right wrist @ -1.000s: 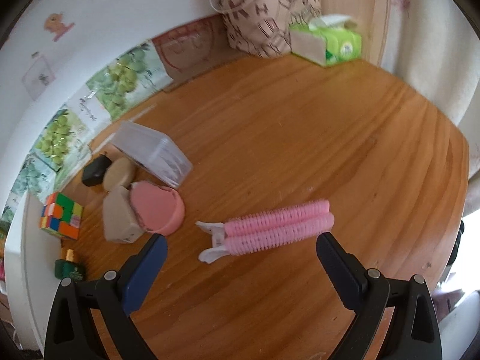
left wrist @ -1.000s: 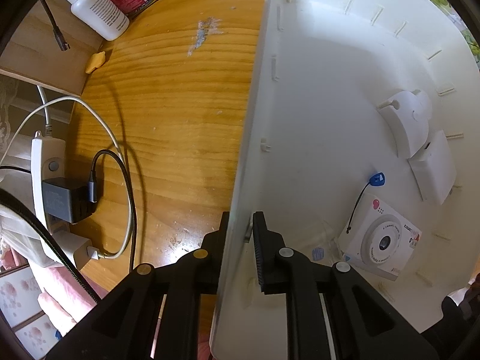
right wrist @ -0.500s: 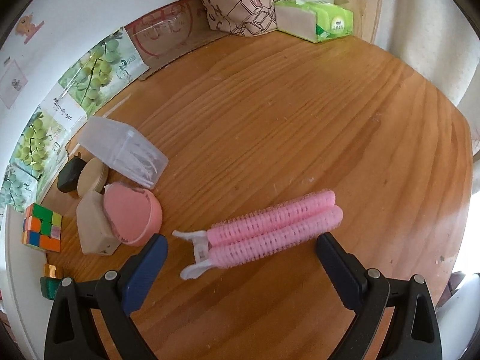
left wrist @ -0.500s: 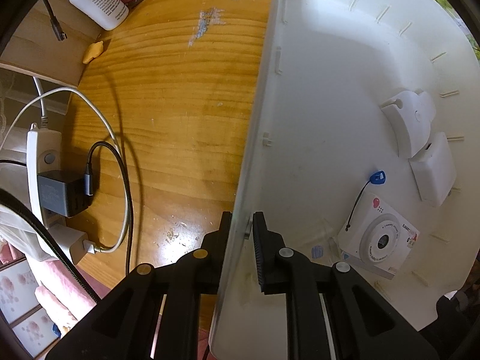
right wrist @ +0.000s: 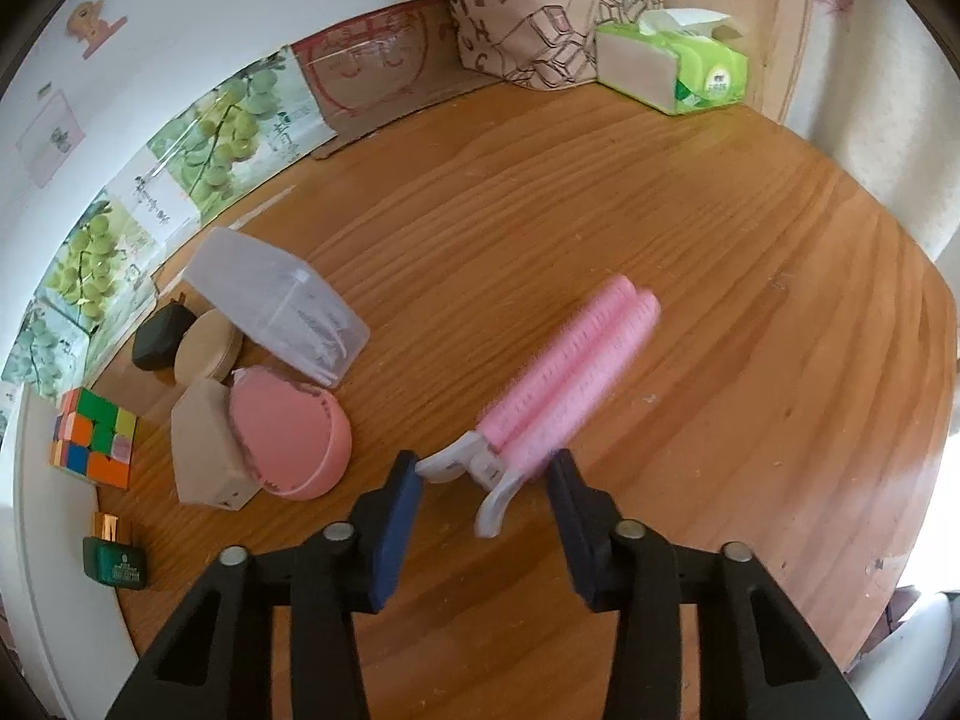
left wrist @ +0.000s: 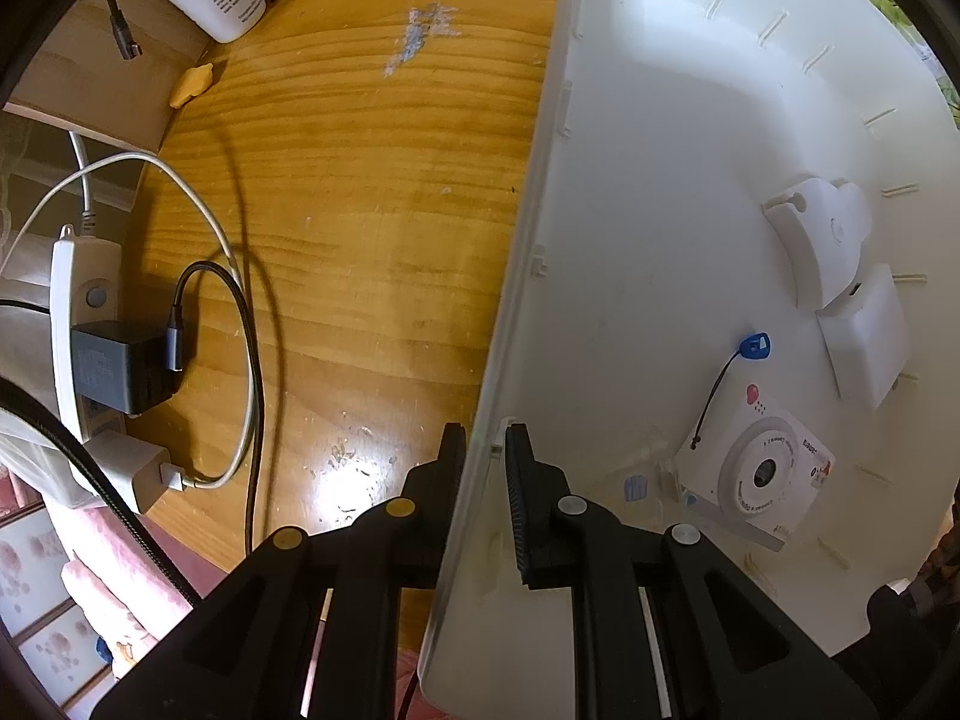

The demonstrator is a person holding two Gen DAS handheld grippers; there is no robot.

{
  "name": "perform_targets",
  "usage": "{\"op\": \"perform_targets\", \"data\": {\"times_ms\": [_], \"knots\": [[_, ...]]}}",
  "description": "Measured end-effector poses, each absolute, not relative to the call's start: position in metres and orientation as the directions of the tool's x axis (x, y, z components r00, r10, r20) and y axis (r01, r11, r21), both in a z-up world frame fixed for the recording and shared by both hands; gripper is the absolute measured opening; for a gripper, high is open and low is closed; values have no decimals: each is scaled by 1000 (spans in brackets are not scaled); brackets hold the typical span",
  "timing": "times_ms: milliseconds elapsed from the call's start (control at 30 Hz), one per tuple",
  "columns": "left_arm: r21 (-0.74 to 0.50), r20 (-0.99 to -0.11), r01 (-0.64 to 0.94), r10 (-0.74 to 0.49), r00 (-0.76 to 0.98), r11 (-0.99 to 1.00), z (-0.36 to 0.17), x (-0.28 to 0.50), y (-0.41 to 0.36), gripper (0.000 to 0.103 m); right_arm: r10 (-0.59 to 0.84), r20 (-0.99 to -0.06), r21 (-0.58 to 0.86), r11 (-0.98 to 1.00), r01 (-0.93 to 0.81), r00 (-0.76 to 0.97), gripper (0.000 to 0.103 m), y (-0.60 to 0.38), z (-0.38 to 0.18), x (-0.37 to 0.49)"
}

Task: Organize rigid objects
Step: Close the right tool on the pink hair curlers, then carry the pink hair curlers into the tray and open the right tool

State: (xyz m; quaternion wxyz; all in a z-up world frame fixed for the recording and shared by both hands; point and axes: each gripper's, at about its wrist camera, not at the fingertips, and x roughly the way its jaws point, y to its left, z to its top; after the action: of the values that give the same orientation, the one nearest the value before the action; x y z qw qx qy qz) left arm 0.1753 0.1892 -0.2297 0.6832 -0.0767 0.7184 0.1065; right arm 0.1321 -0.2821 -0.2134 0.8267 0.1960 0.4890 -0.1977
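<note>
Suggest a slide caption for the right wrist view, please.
Right gripper closing on the pink hair roller clip on the wooden table.

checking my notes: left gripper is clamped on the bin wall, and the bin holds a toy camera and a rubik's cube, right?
Not quite. The left gripper is clamped on the bin wall and the toy camera lies inside, as the left wrist view shows. But the Rubik's cube sits on the table, per the right wrist view.

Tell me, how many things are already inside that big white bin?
3: a white toy camera near the gripped wall, a white rectangular block beyond it, and a rounded white piece farthest. The gripper may hide more.
</note>
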Motion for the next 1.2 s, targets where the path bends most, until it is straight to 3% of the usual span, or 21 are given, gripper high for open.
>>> {"op": "perform_targets", "data": {"times_ms": [533, 1200], "knots": [[27, -999, -247, 20, -31, 969, -228, 166, 195, 16, -83, -832, 210, 868, 451, 548, 40, -265, -182, 121], [22, -1000, -203, 21, -9, 979, -220, 164, 186, 12, 29, -625, 310, 926, 214, 780, 40, -214, -72, 100]]}}
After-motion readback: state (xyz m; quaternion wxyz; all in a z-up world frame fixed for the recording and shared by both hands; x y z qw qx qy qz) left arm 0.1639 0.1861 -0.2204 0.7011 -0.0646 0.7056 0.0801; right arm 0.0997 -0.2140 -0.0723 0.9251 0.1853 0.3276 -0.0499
